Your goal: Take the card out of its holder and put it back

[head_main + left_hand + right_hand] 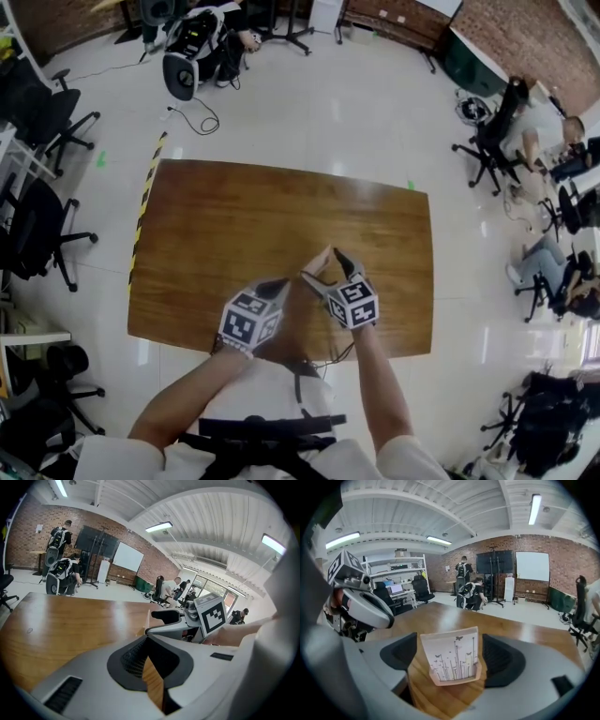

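Nearest to the head camera are the person's two bare forearms (pixel 375 375), reaching out over the near edge of the wooden table (pixel 234 216). The left gripper (pixel 147 637) sits low over the wood with its jaws drawn together at the tips and nothing between them. Its own grey body fills the lower half of its view, and only a narrow wedge of tabletop shows behind the tips.

Just beside it, the right gripper (pixel 449 639) has its jaws spread wide. The card (pixel 451 658), pale with a print of thin stems and small butterflies, stands between them, slightly tilted in its pale holder (pixel 457 680) on the table. The dark pads (pixel 398 656) flank it on either side without touching it.

From the left gripper view, the right gripper's jaw and marker cube (pixel 211 613) block most of that spot. A thin pale sliver beside the jaw may be the card seen edge-on.

Beyond the grippers the tabletop lies bare to its far edge. A strip of yellow-and-black tape (pixel 145 202) runs along the floor at the table's left side. Black office chairs (pixel 42 225) stand to the left, and people sit at desks on the right (pixel 534 131). Farther back, a loose cable (pixel 197 117) lies on the pale floor. Against the brick wall (pixel 534 543) stand a black screen (pixel 494 560) and a whiteboard (pixel 532 566), with two people wearing backpacks (pixel 468 592) in front.
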The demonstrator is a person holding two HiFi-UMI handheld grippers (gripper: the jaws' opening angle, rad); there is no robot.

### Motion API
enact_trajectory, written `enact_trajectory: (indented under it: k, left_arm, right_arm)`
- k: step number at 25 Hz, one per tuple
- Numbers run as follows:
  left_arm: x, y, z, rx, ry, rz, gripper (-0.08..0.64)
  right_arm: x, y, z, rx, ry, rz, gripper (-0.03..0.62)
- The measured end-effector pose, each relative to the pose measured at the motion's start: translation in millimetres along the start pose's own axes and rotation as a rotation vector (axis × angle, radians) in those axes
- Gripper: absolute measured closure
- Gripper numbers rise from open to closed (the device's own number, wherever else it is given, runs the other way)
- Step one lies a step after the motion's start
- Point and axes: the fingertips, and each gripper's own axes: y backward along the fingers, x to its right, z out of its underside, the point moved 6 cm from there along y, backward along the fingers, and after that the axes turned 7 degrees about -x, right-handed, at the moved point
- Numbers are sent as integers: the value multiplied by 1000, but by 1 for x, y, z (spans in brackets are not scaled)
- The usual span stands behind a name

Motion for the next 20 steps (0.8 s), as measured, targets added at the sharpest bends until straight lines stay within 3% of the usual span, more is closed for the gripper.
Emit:
enact_trajectory:
  k: [20]
  left_arm:
    - [-11, 0, 5, -12, 17, -17, 569]
  right_arm:
    - [-1, -17, 3, -3, 55, -71, 117]
